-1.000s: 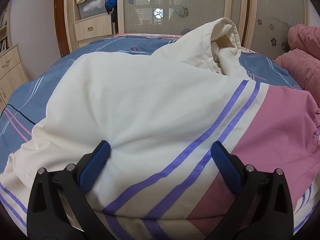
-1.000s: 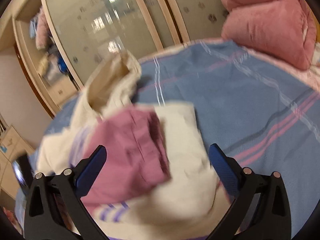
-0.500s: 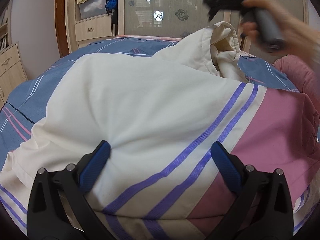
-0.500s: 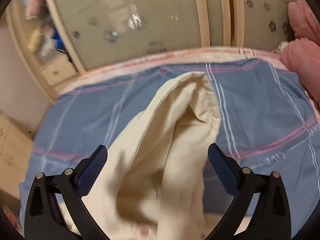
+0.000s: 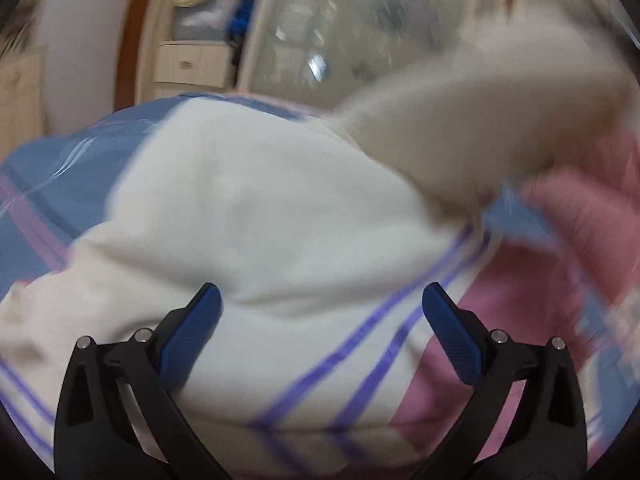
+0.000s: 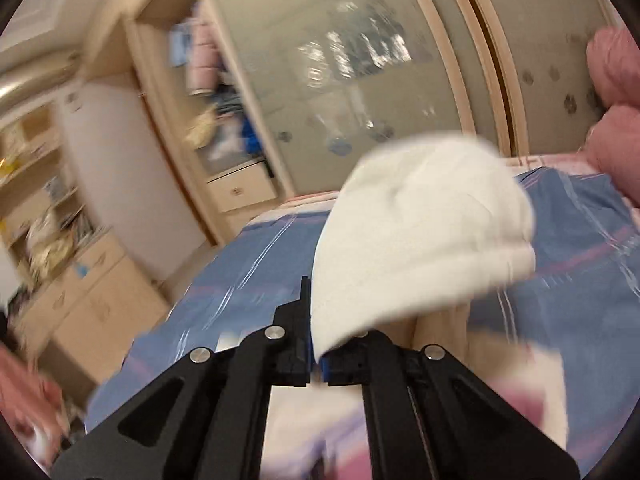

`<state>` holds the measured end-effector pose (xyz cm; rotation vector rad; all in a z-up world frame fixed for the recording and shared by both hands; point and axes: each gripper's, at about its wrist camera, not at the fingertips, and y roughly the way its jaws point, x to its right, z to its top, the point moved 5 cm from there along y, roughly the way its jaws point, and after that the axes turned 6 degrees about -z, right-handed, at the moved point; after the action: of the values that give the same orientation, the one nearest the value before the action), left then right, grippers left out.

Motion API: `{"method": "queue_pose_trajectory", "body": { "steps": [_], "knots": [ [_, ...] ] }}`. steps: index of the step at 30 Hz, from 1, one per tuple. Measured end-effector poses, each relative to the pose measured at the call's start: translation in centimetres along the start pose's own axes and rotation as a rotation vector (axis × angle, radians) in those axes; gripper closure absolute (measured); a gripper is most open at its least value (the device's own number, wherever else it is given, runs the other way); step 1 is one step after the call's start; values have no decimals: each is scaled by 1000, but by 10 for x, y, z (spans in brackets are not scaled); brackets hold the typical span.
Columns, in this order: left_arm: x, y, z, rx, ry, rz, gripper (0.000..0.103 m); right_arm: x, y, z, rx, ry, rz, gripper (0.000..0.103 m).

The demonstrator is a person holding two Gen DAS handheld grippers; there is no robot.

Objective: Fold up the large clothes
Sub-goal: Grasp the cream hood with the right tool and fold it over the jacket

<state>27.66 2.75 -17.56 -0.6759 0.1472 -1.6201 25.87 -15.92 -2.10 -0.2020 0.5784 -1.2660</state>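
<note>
Right wrist: hood (image 6: pixel 420 232) in clamped right gripper (image 6: pixel 316 360).

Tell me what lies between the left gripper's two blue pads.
In the left wrist view, the cream garment with its purple stripes lies between the open left gripper's pads, untouched by either pad.

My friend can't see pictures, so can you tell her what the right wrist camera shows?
The right gripper is shut on a cream part of the garment and holds it up above the blue striped bedsheet. Behind are blurry wardrobe doors and something pink and soft at the right edge.
</note>
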Motion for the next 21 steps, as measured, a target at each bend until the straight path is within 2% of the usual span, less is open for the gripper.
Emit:
{"method": "queue_pose_trajectory", "body": {
  "steps": [1,2,3,4,5,6,7,9,11,13,14,16,20,21],
  "knots": [
    [-10,-19,3,27,-37,16,2,-4,-16,-23,-12,3,-1,98],
    [-16,-32,5,30,-42,47,2,-7,-29,-58,-53,11,3,96],
    [-21,-43,4,21,-28,83,2,-6,-34,-91,-117,20,-8,90],
    [-24,-50,2,12,-14,105,2,-6,-36,-114,-176,26,-13,78],
    [-26,-56,-1,2,-2,118,2,-4,-33,-146,-280,39,1,70],
    [-29,-63,-6,-14,13,131,2,-1,-31,-168,-360,49,10,52],
    [-32,-67,-10,-25,19,136,2,3,-35,-189,-429,53,-2,43],
    [-40,-69,-22,-58,20,141,2,10,-49,-195,-430,38,-27,42],
    [-51,-59,-37,-121,-6,133,2,26,-74,-179,-346,49,-82,26],
    [-61,-49,-51,-142,-38,103,2,47,-92,-149,-212,59,-221,1],
    [-60,-49,-51,-137,-38,100,2,56,-93,-138,-178,61,-259,1],
    [-58,-48,-51,-137,-34,92,2,76,-78,-116,-160,89,-270,1],
    [-60,-47,-48,-135,-38,87,2,95,-15,-105,-246,176,-236,1],
    [-61,-47,-48,-134,-38,86,2,91,3,-104,-277,209,-176,20]
  ]
}}
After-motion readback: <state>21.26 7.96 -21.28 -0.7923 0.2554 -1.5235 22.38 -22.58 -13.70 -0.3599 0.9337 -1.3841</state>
